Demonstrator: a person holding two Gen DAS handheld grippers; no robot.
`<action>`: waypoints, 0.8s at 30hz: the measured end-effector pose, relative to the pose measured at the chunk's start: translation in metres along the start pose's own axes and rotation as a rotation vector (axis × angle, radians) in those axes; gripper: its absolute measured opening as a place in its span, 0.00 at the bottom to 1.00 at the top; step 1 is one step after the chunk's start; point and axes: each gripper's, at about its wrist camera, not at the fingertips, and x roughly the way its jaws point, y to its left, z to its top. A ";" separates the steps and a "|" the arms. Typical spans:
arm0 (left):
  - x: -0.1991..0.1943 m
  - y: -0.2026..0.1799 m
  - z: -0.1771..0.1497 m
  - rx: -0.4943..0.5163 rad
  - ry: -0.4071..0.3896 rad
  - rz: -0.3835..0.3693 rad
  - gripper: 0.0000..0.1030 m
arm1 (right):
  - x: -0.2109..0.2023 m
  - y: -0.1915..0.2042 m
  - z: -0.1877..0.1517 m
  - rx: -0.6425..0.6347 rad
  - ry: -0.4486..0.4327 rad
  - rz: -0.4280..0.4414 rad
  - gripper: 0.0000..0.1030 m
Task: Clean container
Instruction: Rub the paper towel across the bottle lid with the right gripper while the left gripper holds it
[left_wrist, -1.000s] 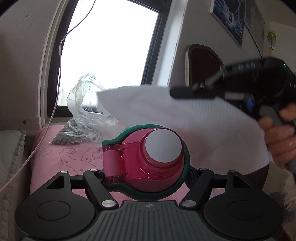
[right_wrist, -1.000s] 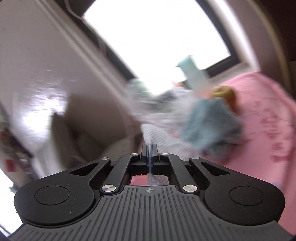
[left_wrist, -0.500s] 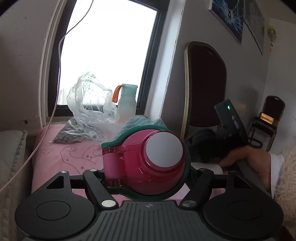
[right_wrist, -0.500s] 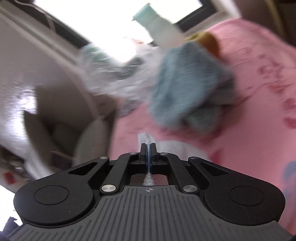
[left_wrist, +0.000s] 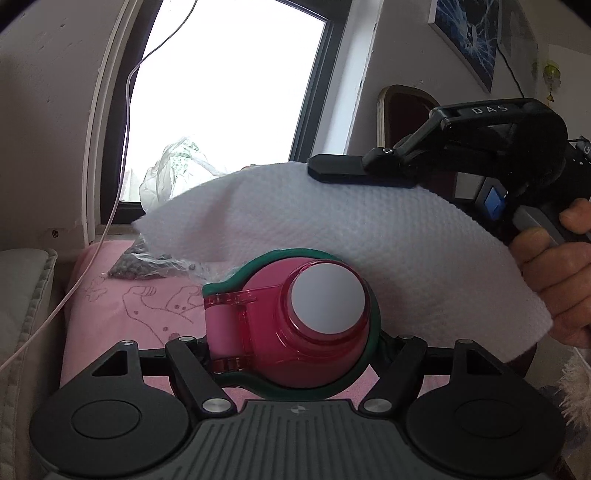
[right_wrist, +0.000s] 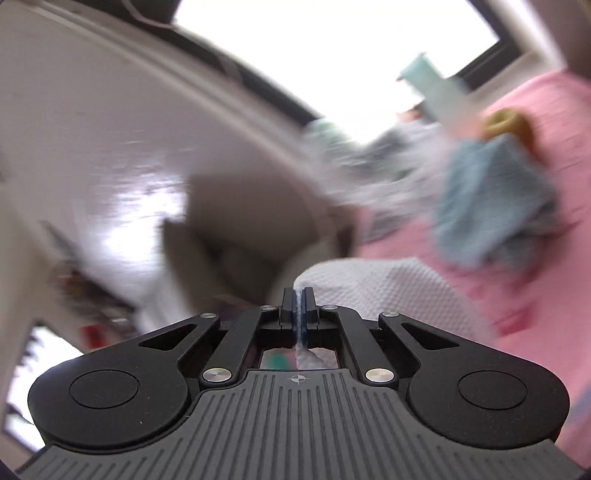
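Note:
My left gripper (left_wrist: 291, 339) is shut on a red container (left_wrist: 295, 321) with a green rim and a round grey lid face, seen end on. My right gripper (right_wrist: 297, 301) is shut on a white paper towel (right_wrist: 380, 284). In the left wrist view the right gripper (left_wrist: 332, 171) hangs above and behind the container, and the towel (left_wrist: 369, 236) drapes down behind the container's upper right side. Whether the towel touches the container I cannot tell.
A pink cloth (left_wrist: 122, 306) covers the surface below. A clear plastic bag (left_wrist: 173, 177) lies by the window. A teal cloth (right_wrist: 491, 206), a pale bottle (right_wrist: 436, 92) and a yellow object (right_wrist: 509, 125) sit beyond, blurred. A chair back (left_wrist: 402, 107) stands at the wall.
My right gripper has swung back up with the towel, from low at the right of the container to above and behind it. The left gripper and container stay put.

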 end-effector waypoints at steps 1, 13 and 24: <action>0.000 0.000 0.000 -0.002 0.001 0.001 0.69 | 0.006 0.002 -0.003 0.013 0.025 0.037 0.02; 0.002 0.005 0.005 -0.039 0.016 0.003 0.69 | 0.032 -0.060 -0.023 -0.182 0.025 -0.603 0.02; 0.046 -0.029 0.057 0.219 0.189 0.015 0.69 | -0.030 -0.098 -0.032 -0.200 -0.107 -0.693 0.02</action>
